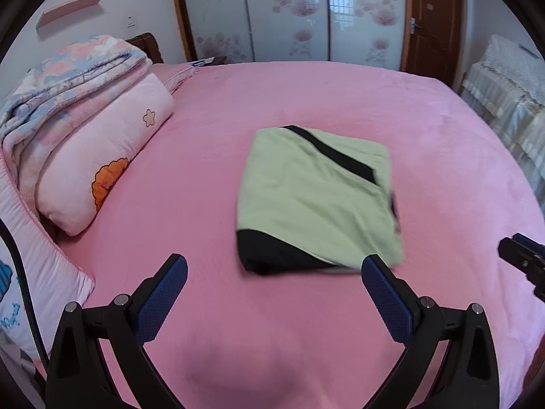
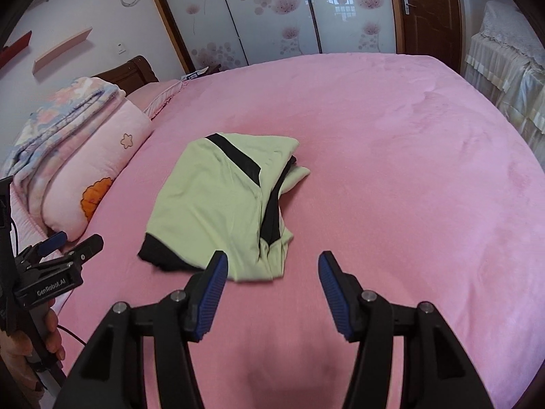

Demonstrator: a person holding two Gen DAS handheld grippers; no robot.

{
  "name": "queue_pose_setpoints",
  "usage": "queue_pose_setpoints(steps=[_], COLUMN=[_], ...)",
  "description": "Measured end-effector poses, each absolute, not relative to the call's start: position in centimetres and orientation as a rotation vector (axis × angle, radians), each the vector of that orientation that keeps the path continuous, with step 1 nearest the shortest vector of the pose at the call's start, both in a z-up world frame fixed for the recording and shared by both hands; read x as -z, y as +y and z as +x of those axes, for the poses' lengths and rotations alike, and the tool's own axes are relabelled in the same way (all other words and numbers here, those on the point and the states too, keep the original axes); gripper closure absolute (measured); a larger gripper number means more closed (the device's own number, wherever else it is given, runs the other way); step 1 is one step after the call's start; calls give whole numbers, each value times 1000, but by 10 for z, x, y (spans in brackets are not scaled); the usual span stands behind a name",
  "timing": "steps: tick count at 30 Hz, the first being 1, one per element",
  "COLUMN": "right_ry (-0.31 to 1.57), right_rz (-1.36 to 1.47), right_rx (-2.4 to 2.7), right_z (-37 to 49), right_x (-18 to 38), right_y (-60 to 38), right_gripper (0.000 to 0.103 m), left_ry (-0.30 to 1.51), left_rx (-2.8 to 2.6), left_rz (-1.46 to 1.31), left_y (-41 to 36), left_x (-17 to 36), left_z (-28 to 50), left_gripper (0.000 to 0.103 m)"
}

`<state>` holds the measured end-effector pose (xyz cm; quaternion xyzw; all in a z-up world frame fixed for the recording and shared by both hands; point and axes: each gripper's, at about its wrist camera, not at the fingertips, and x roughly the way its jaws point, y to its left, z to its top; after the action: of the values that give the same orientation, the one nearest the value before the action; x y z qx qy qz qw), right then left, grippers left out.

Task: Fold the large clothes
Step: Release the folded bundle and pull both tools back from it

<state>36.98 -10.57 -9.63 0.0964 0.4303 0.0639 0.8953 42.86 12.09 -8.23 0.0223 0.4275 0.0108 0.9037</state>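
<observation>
Pale green garment (image 1: 316, 197) with black bands, plain pink bedsheet (image 1: 238, 306), flower-patterned pink quilt (image 1: 102, 156)

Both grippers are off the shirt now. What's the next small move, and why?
Probably tidy the right side: move the right gripper forward to the loose flap at the shirt's right edge and tuck it in. The shirt lies folded on the bed, yet the right wrist view shows layers bulging out there. Both grippers, including the left gripper, are open and hold nothing.

2 wrist views, low over bed (image 1: 238, 102), both facing wardrobe (image 1: 289, 10)
</observation>
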Motion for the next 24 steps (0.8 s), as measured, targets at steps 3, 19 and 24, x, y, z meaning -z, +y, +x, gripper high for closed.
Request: queue_pose_setpoints(steps=[3, 19, 24], right_ry=[876, 820, 816], right_rz=[191, 192, 197], right_rx=[-134, -156, -140], right_z=[332, 168, 128], right_x=[73, 25, 27], right_y=[-108, -136, -147], right_gripper=[48, 48, 47], left_ry=[861, 790, 808], left_rx=[29, 105, 101], left_rz=[50, 3, -34], left_y=[98, 37, 26], left_x=[54, -4, 0], left_z=[384, 218, 176], left_gripper=[1, 1, 1])
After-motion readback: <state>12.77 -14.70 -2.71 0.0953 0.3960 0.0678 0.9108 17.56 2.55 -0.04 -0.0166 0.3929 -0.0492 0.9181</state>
